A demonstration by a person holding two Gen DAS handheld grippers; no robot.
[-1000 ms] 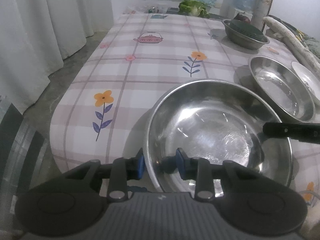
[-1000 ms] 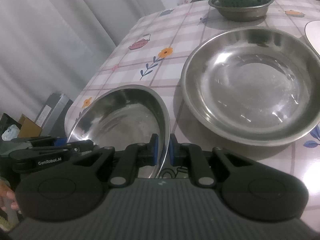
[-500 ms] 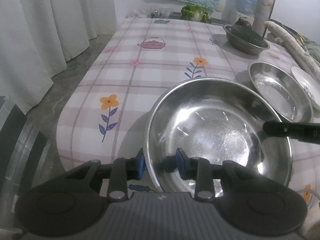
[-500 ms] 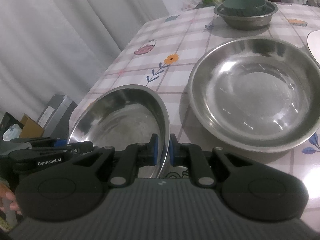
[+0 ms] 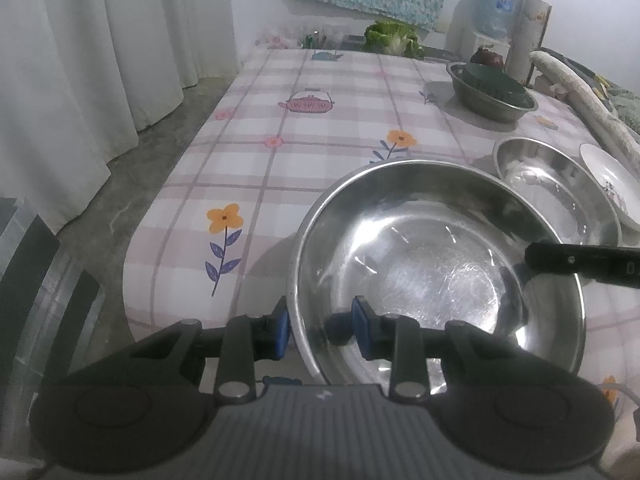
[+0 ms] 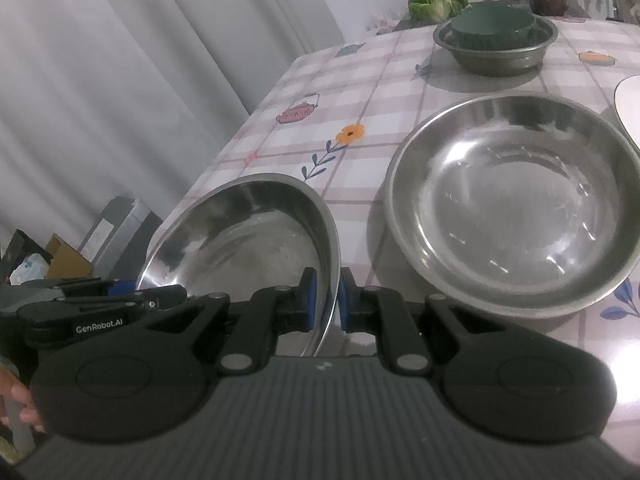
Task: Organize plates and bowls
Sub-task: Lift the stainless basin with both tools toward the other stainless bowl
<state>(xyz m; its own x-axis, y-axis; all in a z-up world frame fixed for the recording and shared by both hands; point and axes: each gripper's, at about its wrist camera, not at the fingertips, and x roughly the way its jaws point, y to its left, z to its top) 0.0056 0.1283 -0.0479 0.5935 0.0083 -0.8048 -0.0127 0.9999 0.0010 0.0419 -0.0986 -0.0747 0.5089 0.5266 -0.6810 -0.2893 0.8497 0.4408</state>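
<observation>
A large steel bowl (image 5: 432, 264) hangs tilted over the table's near end, held from two sides. My left gripper (image 5: 320, 330) is shut on its near rim, one blue pad outside the wall and one inside. My right gripper (image 6: 325, 304) is shut on the opposite rim of the same bowl (image 6: 248, 240); one of its black fingers (image 5: 580, 266) shows at the right of the left wrist view. A second wide steel bowl (image 6: 516, 208) rests empty on the tablecloth just right of the held one. A white plate (image 5: 612, 184) lies beyond it.
A smaller steel bowl (image 6: 496, 44) with a dark green bowl inside stands at the far right of the table (image 5: 280, 168). Behind it are a cabbage (image 5: 392, 38), a water jug and a long pale gourd. Curtains and bare floor lie to the left.
Both grips are unchanged. The held bowl stays fixed between the grippers while the table and its dishes have drifted slightly lower in both views.
</observation>
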